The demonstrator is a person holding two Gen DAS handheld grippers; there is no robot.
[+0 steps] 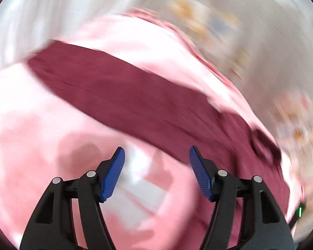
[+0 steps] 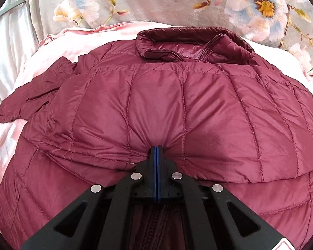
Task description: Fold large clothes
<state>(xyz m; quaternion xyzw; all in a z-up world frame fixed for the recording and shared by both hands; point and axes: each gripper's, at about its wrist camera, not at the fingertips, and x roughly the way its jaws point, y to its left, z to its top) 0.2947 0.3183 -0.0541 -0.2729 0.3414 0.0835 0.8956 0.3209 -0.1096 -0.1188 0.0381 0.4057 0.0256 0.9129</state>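
So the maroon puffer jacket [image 2: 177, 104] is lying spread on the bed, on top of a pink bedsheet [image 2: 58, 41], collar [image 2: 194, 41] pointing away toward the floral blanket [image 2: 156, 2]. The right gripper [image 2: 156, 152] has its jaws pressed together on a pinch of the quilted fabric at what looks like a folded-over edge of the body; you can see the creases radiating out from the bite.

What worries me: that shell is slick and puffy, and the pinch looks shallow. If the right side gets lifted or dragged on its own, I'd guess the fabric either slides out or only the top layer comes along and the fold goes lopsided. The sleeve [image 2: 31, 95] bunched out on the left could also get trapped under whatever gets folded next.

The left gripper [image 1: 156, 166] is no help yet, jaws wide apart and holding nothing, over the pink sheet just beside the jacket's edge.

The views differ a lot. The right camera is sharp and gives you the whole jacket, zipper, collar, stitching. The left one is badly smeared, just a maroon band across pink, so I can't tell which part of the jacket it faces. It does show those open blue pads [image 1: 114, 173], which the right view barely catches at its left edge.
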